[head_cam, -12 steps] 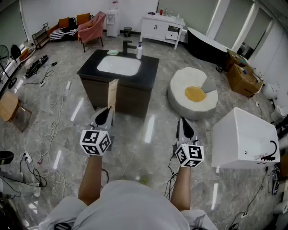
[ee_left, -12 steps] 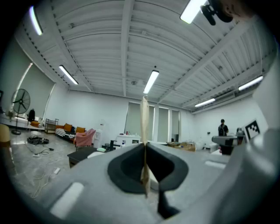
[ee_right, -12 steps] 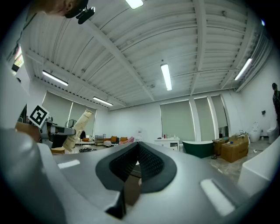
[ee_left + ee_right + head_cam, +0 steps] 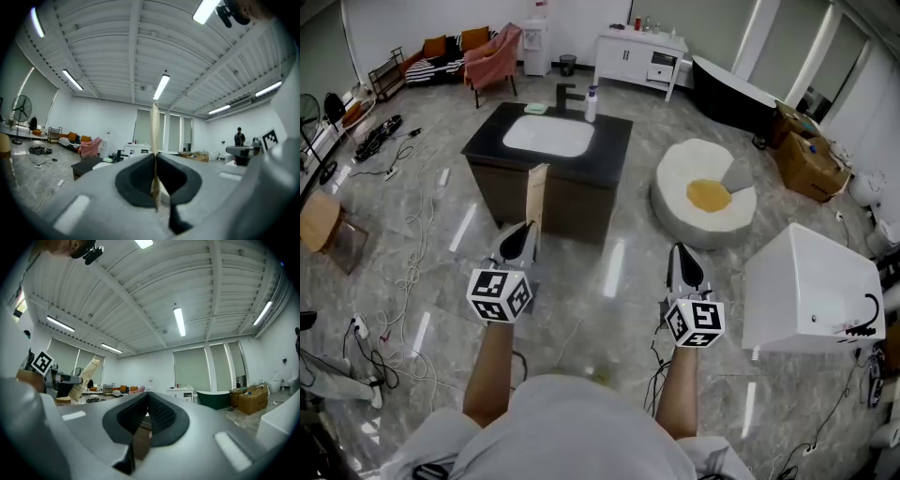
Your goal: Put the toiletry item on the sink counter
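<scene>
A flat beige toiletry tube (image 4: 535, 192) stands upright in my left gripper (image 4: 525, 240), whose jaws are shut on its lower end. In the left gripper view the tube (image 4: 154, 140) shows edge-on, pinched between the two pads. From the right gripper view the same tube (image 4: 87, 378) appears tilted at the far left. My right gripper (image 4: 682, 255) is level beside the left one, jaws shut and empty (image 4: 147, 401). The sink counter (image 4: 607, 150), black-topped with a white basin (image 4: 548, 137), lies ahead across the floor, apart from both grippers.
A black faucet (image 4: 564, 97), a white bottle (image 4: 590, 105) and a green soap (image 4: 534, 109) sit at the counter's far edge. A round white pouf (image 4: 703, 192) is right of the counter, a white box (image 4: 811, 291) nearer right. Cables (image 4: 408, 234) trail over the floor at left.
</scene>
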Demonstrator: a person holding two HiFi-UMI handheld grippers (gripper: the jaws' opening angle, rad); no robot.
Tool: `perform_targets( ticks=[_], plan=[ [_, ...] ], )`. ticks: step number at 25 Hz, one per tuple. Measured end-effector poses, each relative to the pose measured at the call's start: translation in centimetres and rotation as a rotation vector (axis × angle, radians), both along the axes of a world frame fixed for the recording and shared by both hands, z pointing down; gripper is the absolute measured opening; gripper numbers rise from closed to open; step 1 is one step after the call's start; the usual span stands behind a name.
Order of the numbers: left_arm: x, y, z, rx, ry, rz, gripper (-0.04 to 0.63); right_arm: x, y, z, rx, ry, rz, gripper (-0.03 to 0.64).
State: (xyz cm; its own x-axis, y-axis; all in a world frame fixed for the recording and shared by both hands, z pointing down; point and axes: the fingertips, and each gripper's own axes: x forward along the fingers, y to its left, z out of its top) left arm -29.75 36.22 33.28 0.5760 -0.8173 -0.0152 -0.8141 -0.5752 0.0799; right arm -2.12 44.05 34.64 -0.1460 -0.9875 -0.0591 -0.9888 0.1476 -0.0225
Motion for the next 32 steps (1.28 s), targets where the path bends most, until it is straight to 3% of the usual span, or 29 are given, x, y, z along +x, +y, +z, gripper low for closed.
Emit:
perform_targets(
  ticks=[32],
  plan=[
    [10.3, -1.4, 1.4, -0.009, -0.027, -0.055, 0.0, 9.8, -3.1, 2.8, -0.013, -0.025, -0.071, 0.003]
  ],
)
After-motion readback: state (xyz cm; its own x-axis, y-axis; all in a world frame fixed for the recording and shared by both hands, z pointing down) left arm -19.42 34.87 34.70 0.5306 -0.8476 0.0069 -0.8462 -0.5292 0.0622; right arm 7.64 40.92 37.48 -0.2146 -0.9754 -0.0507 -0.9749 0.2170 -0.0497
